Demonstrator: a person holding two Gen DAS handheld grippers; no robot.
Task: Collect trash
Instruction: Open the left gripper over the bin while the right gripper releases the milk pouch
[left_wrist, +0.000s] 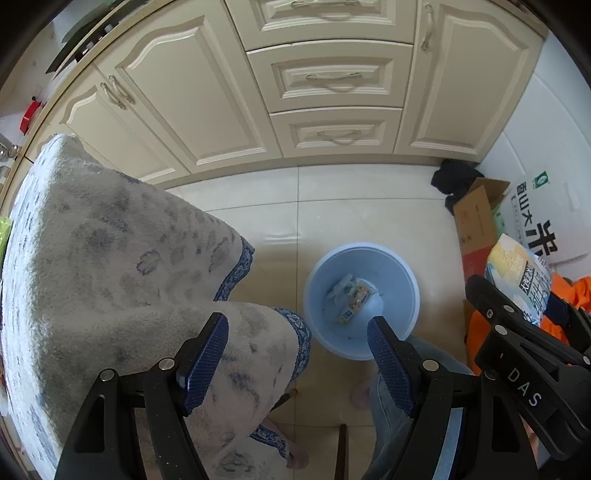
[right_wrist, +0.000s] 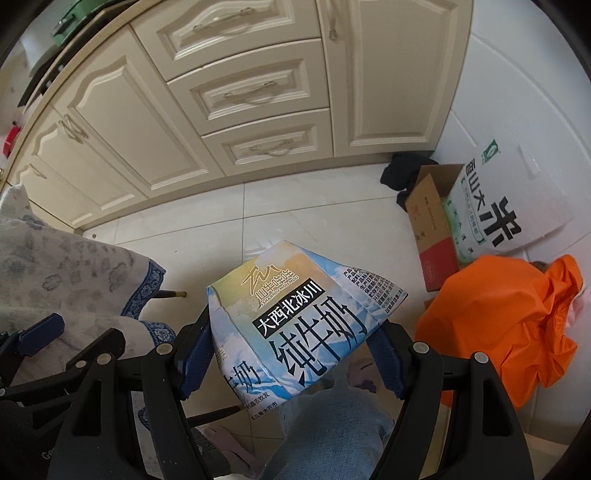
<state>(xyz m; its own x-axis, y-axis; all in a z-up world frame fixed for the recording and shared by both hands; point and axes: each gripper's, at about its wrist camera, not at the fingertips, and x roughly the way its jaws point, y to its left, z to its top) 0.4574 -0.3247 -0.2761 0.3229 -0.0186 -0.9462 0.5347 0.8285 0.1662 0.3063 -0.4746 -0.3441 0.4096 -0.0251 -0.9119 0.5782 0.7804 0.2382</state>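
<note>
A light blue bin (left_wrist: 360, 299) stands on the floor tiles with crumpled wrappers (left_wrist: 352, 293) in its bottom. My left gripper (left_wrist: 297, 332) hangs above it, open, with nothing between its blue pads; its left finger is over the cloth, its right finger over the bin's rim. My right gripper (right_wrist: 291, 343) is shut on a crushed blue and white milk carton (right_wrist: 295, 317), held above the floor. That carton (left_wrist: 519, 280) also shows at the right edge of the left wrist view, in the right gripper's black fingers (left_wrist: 517, 325).
A table draped in a grey and blue patterned cloth (left_wrist: 122, 273) fills the left. Cream cabinets (left_wrist: 325, 92) line the back. A cardboard box (right_wrist: 432, 229), a white rice sack (right_wrist: 502, 199), an orange bag (right_wrist: 491, 321) and dark cloth (right_wrist: 406, 173) sit at right. A person's jeans leg (right_wrist: 332, 435) is below.
</note>
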